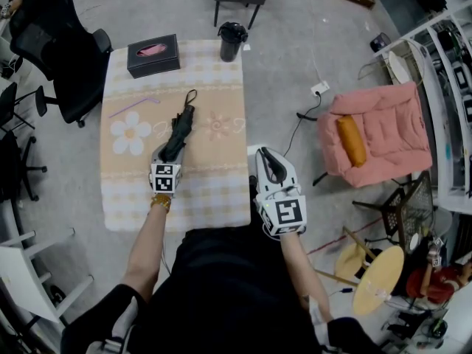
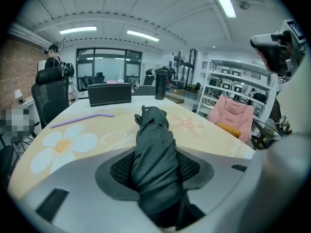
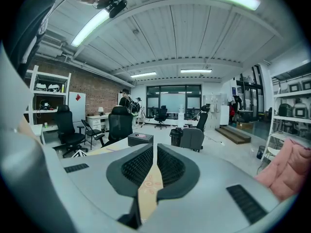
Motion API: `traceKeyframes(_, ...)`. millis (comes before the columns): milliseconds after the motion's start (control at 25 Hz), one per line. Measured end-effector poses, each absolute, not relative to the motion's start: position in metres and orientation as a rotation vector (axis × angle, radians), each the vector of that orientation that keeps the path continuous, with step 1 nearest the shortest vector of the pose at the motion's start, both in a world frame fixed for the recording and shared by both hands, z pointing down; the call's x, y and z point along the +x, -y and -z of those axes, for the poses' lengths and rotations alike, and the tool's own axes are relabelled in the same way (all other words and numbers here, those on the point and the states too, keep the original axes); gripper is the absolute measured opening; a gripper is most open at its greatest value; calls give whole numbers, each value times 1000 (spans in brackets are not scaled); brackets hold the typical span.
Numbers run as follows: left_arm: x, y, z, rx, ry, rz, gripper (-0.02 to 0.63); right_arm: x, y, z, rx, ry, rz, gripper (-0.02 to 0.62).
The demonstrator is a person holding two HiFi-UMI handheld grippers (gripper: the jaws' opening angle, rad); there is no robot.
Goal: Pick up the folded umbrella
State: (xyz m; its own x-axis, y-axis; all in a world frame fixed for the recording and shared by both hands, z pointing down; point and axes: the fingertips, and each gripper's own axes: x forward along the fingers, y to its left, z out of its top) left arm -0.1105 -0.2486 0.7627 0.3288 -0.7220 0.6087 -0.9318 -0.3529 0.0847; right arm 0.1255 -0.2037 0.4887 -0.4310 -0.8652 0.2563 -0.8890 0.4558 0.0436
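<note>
roughly halfway, i'm judging. umbrella (image 1: 181, 130) is lying lengthwise on the counter (image 1: 214, 201), mid-cloth. its far end, with the loop, is pointing toward the box (image 1: 153, 56) and cup (image 1: 231, 41), and its near end is sitting inside the left gripper (image 1: 170, 157).

in the left gripper view the jaws are clamping on the folded canopy. black fabric is filling the whole gap and bulging over both pads (image 2: 192, 166), so i'm reading contact on both sides. how firm the squeeze is, i can't tell.

right gripper (image 1: 270, 161) is hanging just off the counter's right edge. its jaws are all but together, with only a thin slit showing the cloth through it and nothing between them. it's not taking part.

done so far: the reach, the enclosing, and the grip looking made.

left to do: the lift itself. in the head view the umbrella is looking flat on the cloth, with no gap under it that i'm seeing, so i'm counting it as not yet picked up.

watch item: the grip is sitting at one end, not mid-length, so the far end is likely going to sag or drag on the way up. soft fabric could also be slipping in the pads.

purple straw (image 1: 134, 107) is lying well apart to the left, not interfering.
</note>
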Motion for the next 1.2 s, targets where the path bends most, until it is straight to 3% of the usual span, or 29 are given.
traceKeyframes(1200, -114, 247, -718, 2191, 1515, -567, 209, 112, 204, -489, 1478, 2506, -146, 17)
